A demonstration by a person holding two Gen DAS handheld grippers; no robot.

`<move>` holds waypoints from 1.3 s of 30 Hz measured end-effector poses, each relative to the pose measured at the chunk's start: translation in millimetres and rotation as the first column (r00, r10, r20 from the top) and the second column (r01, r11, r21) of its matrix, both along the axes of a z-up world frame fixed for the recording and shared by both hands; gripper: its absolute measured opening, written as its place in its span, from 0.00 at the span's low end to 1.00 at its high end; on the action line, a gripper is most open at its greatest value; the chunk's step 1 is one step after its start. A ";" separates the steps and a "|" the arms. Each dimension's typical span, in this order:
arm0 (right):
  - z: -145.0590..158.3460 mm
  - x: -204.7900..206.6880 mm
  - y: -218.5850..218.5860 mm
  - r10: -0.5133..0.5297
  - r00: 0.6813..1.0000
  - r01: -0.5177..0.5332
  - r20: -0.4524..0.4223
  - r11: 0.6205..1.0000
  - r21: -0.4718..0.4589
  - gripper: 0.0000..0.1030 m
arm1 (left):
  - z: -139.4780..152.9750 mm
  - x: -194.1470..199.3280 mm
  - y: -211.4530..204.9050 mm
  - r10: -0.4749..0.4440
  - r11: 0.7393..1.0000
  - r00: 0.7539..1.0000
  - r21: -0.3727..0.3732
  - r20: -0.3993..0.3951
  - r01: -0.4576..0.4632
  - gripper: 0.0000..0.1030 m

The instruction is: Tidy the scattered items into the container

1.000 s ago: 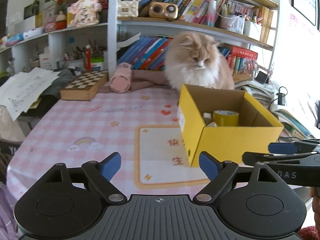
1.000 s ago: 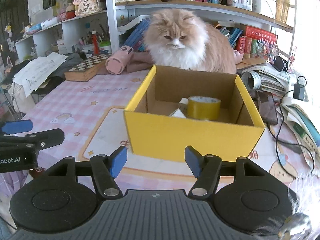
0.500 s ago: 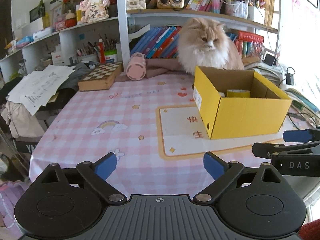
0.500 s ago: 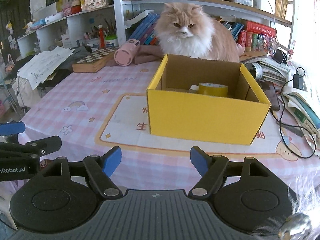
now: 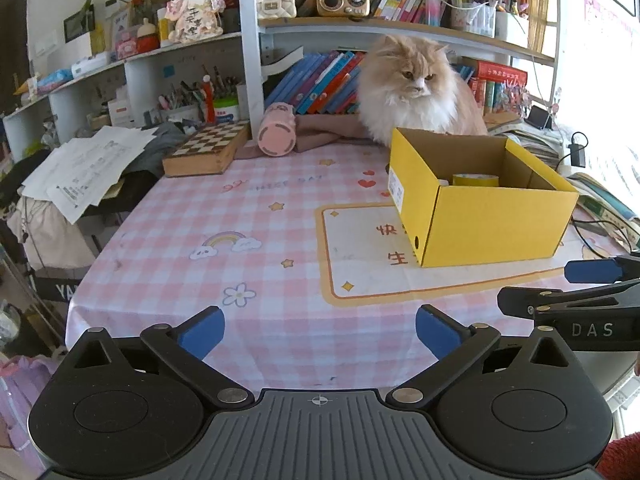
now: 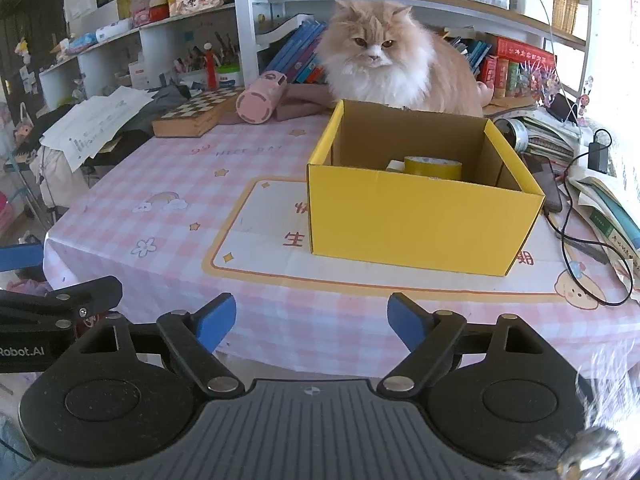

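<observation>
A yellow cardboard box [image 5: 492, 220] [image 6: 420, 220] stands open on the pink checked tablecloth [image 5: 256, 232] [image 6: 180, 208]. Inside it lies a yellow tape roll [image 5: 475, 179] [image 6: 432, 167] beside a small white item [image 6: 394, 165]. My left gripper [image 5: 318, 330] hangs over the table's near edge, its jaws opening with nothing between them. My right gripper [image 6: 311, 322] is also back at the near edge in front of the box, jaws opening and empty. In the left wrist view the right gripper's blue-tipped fingers [image 5: 592, 271] show at the right edge.
A fluffy cream cat [image 5: 416, 92] [image 6: 384, 64] sits right behind the box. A chessboard box [image 5: 208, 148], a pink cylinder [image 5: 277, 130] and loose papers [image 5: 88, 168] lie at the table's far left. Cables, a phone and books [image 6: 592, 200] crowd the right side. Shelves stand behind.
Both grippers have drawn back from the box toward the table's near edge, so the box looks smaller and farther. Both pairs of jaws have spread wider. The cat has raised its head.
</observation>
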State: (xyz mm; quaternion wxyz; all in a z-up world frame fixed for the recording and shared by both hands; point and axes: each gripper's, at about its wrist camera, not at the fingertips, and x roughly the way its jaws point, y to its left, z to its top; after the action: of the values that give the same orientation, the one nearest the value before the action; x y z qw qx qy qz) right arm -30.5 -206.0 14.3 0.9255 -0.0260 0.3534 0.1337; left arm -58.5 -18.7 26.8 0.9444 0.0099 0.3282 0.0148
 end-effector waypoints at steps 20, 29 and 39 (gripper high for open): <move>-4.5 3.6 -4.1 -0.023 0.999 0.023 -0.029 1.000 -0.019 0.84 | -5.6 3.5 -3.5 -0.016 1.000 0.999 -0.010 -0.038 0.016 1.00; -4.6 4.1 -4.3 -0.021 0.999 0.020 -0.031 1.000 -0.021 0.84 | -8.0 5.3 -1.7 -0.012 1.000 0.999 -0.016 -0.050 0.011 1.00; -5.2 4.6 -4.0 -0.020 0.999 0.019 -0.032 1.000 -0.024 0.84 | -8.7 6.9 -2.1 -0.014 1.000 0.998 -0.018 -0.059 0.013 1.00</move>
State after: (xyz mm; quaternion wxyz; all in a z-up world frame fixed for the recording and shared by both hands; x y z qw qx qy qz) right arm -25.9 -210.0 9.0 0.9205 -0.0313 0.3702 0.1209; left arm -51.6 -20.8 18.0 0.9344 0.0042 0.3563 0.0054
